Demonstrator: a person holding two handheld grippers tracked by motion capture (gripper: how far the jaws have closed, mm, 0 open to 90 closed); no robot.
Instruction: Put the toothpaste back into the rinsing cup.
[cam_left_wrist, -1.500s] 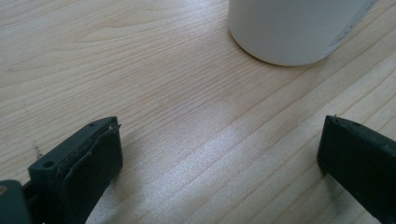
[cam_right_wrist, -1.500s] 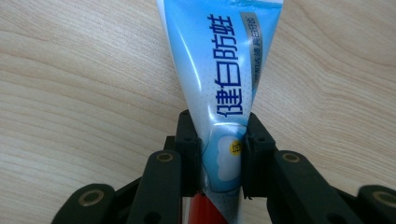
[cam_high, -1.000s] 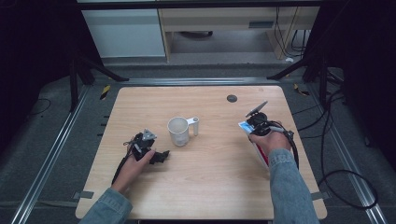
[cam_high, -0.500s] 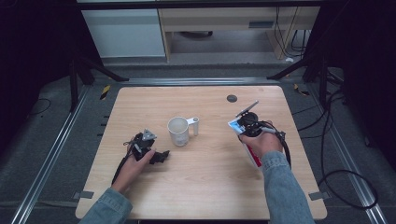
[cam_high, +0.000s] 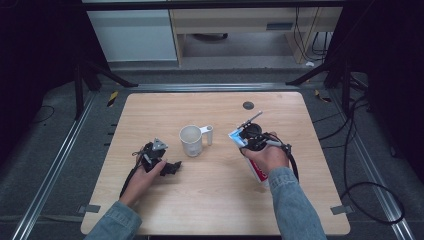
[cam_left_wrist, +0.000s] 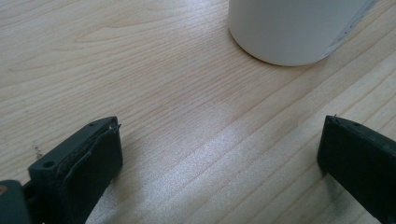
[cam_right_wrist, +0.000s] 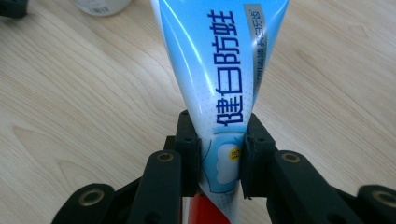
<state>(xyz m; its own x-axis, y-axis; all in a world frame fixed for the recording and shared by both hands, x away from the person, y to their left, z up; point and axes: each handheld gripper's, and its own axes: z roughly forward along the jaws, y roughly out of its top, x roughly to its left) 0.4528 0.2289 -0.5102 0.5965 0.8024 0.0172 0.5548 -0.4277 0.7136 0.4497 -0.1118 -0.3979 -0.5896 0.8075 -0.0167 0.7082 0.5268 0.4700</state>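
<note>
Pale wooden table (cam_high: 210, 200), dark floor around it. Right gripper (cam_right_wrist: 219, 154): jaws clamped on a blue-and-white toothpaste tube (cam_right_wrist: 219, 70), held just above the tabletop to the right of the mug. Left gripper (cam_left_wrist: 219, 154): jaws spread wide, nothing between them, low over the wood near a white mug (cam_high: 191, 140) at the table's centre.

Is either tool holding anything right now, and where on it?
The right tool grips a blue toothpaste tube across its body near the red end; the left tool holds nothing.

high: overhead, forward-down | gripper views: close, low | shared: table (cam_high: 215, 200)
</note>
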